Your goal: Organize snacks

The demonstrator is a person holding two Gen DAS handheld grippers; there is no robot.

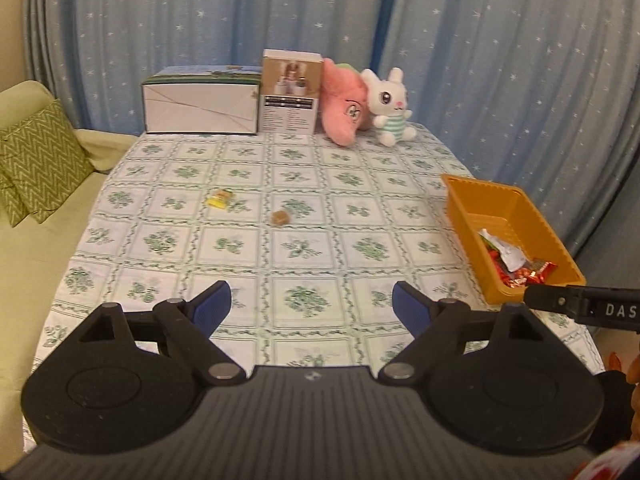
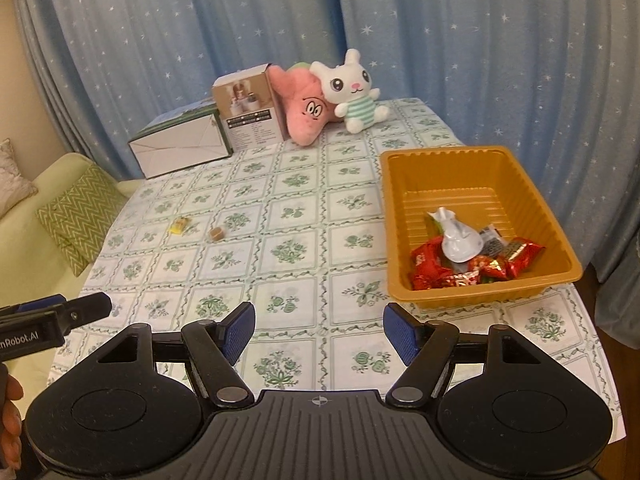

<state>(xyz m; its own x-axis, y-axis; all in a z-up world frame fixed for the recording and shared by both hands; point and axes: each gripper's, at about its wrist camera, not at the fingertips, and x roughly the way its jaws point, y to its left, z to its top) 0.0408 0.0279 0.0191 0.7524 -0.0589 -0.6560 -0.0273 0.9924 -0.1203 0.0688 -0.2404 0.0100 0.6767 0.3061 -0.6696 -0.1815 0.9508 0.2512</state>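
Note:
A small yellow snack packet and a small brown snack cube lie on the green-patterned tablecloth, in the middle-left of the table. They also show in the right wrist view, the packet and the cube. An orange plastic tray at the right holds several red and silver wrapped snacks; its rim is clear in the right wrist view. My left gripper is open and empty above the near table. My right gripper is open and empty, left of the tray's near corner.
At the table's far edge stand a white box, a printed carton, a pink plush and a white bunny plush. A sofa with a green zigzag cushion is to the left. Blue star curtains hang behind.

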